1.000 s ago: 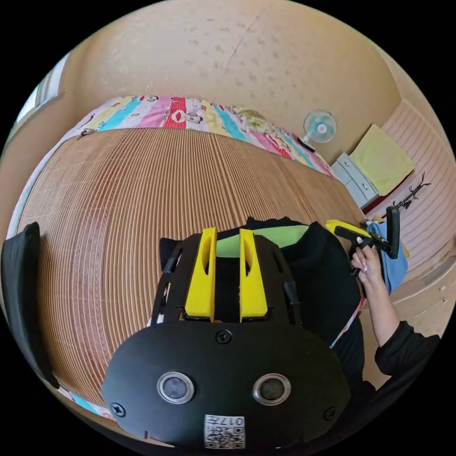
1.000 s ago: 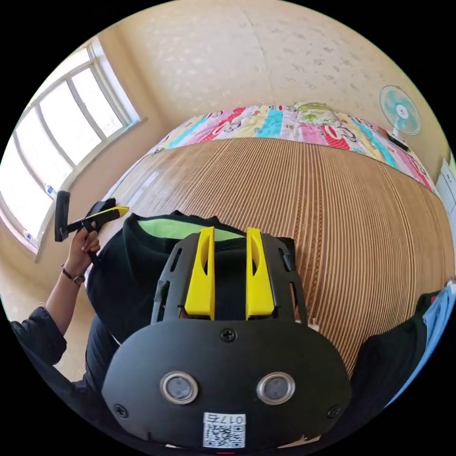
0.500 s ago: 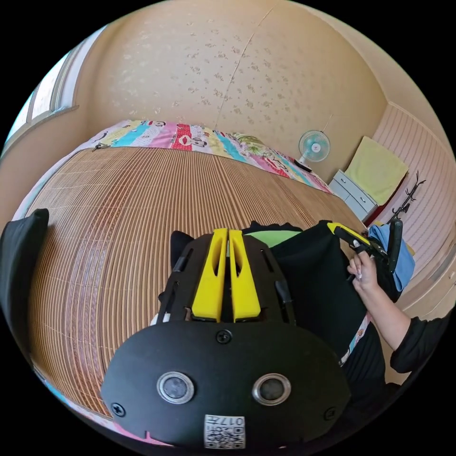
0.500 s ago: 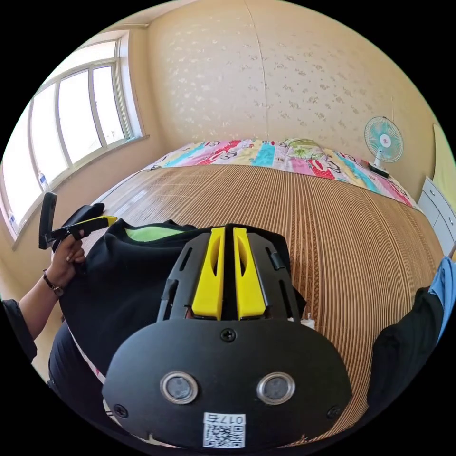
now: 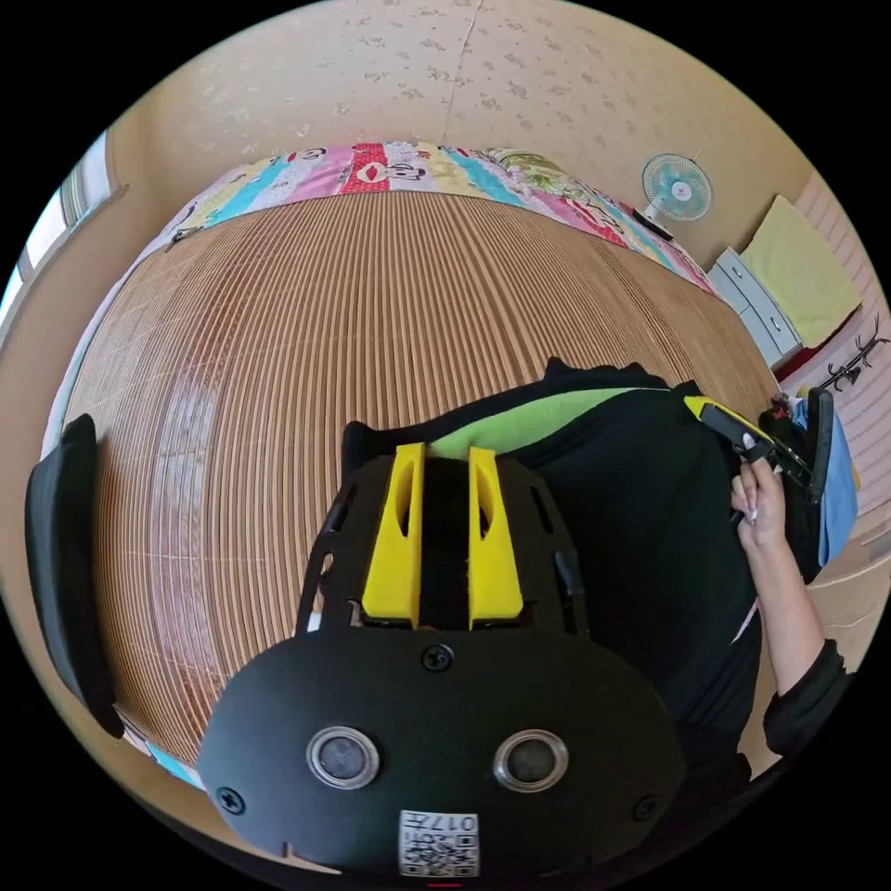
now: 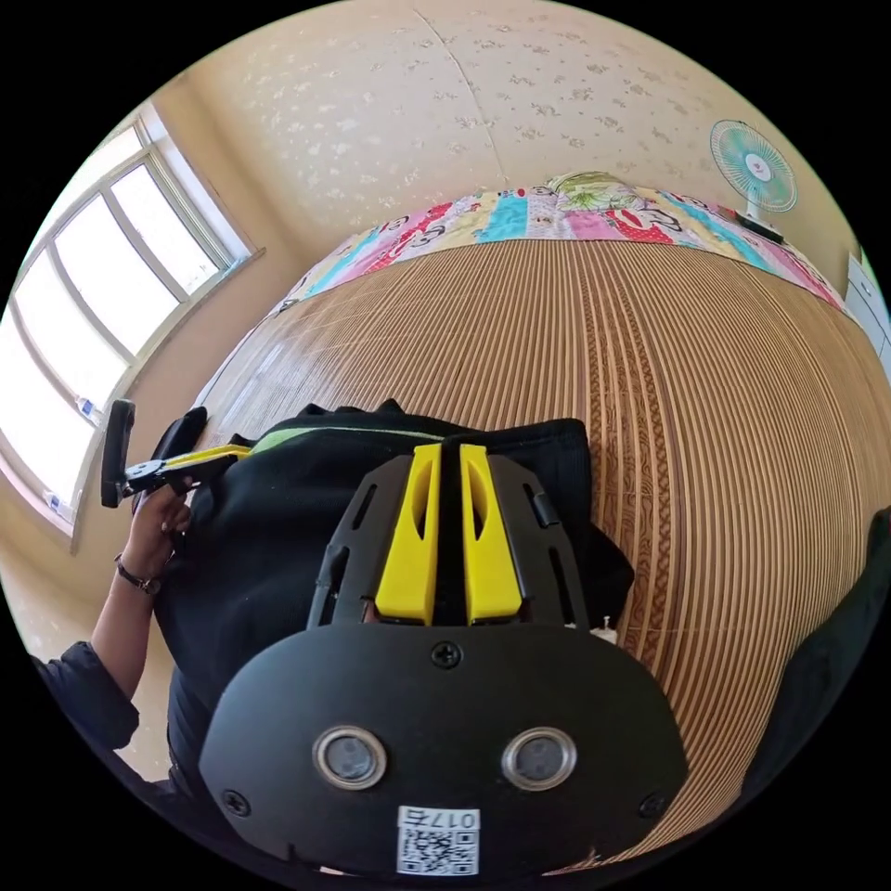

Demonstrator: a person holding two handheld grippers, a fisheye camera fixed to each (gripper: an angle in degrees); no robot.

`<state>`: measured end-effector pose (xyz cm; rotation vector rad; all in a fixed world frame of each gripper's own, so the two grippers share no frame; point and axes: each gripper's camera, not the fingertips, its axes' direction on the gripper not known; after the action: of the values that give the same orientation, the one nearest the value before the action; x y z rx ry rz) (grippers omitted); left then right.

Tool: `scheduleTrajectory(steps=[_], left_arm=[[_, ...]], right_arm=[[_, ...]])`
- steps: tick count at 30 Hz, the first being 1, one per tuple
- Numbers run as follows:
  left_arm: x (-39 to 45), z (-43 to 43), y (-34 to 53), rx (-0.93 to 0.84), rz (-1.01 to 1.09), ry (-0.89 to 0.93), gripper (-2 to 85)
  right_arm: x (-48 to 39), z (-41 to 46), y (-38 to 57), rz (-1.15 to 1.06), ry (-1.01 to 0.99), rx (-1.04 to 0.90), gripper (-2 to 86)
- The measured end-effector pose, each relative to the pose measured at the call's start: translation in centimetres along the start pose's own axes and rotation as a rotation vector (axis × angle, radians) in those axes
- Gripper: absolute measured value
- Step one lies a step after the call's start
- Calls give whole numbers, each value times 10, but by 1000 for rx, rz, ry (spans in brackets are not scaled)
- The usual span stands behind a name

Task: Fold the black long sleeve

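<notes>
Looks like early in the fold: spreading the black long sleeve [image 5: 640, 520] along the near edge of the bed's bamboo mat [image 5: 306, 306], neck end up. In the left gripper view, puts the garment in the lower right of the frame, with its green inner lining [image 5: 529, 427] showing just above the left tool [image 5: 445, 455]. Shows that tool with jaws standing apart and black cloth in the gap between them; impossible to tell whether any of it is pinched. Places the right tool [image 5: 719, 422] at the right edge of the frame, carried by a hand [image 5: 763, 506], its yellow jaw touching the garment's far corner.

In the right gripper view, shows the right tool [image 6: 448, 450] at lower centre with jaws drawn almost together, a thin dark line between them, and judged to be clamping a fold of the black long sleeve [image 6: 278, 520] beneath. Sets the left tool [image 6: 223, 455] at centre left, touching the opposite end of the neck edge.

Relation to watch: runs the garment's top edge crosswise from one tool to the other, with the body of the cloth falling toward the bottom of both frames and open mat lying beyond, toward the top. Likely calls next for carrying both corners together, level, onto the mat. Could sag on the left corner if not truly gripped.
</notes>
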<state>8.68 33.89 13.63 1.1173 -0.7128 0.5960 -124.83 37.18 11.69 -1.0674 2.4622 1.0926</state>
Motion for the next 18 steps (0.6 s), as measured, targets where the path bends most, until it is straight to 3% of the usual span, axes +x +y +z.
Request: scheduleTrajectory(steps=[2, 4, 6, 7, 10, 14, 18], left_arm=[[3, -11, 15, 107, 2, -42, 28], [9, -36, 40, 295, -3, -106, 20], [14, -68, 84, 601, -11, -160, 18], [14, -70, 89, 626, -8, -166, 18], [4, -49, 60, 465, -38, -189, 23], [-33, 18, -11, 11, -100, -113, 32], [-83, 16, -13, 48, -205, 76, 27]], right_arm=[[4, -5, 15, -8, 9, 41, 27], [0, -20, 35, -35, 37, 150, 27], [-10, -36, 62, -95, 82, 294, 28], [-17, -37, 74, -128, 124, 333, 28], [-15, -7, 63, -123, 180, 173, 29], [15, 40, 44, -60, 116, -76, 33], [23, 44, 55, -56, 109, -70, 40]])
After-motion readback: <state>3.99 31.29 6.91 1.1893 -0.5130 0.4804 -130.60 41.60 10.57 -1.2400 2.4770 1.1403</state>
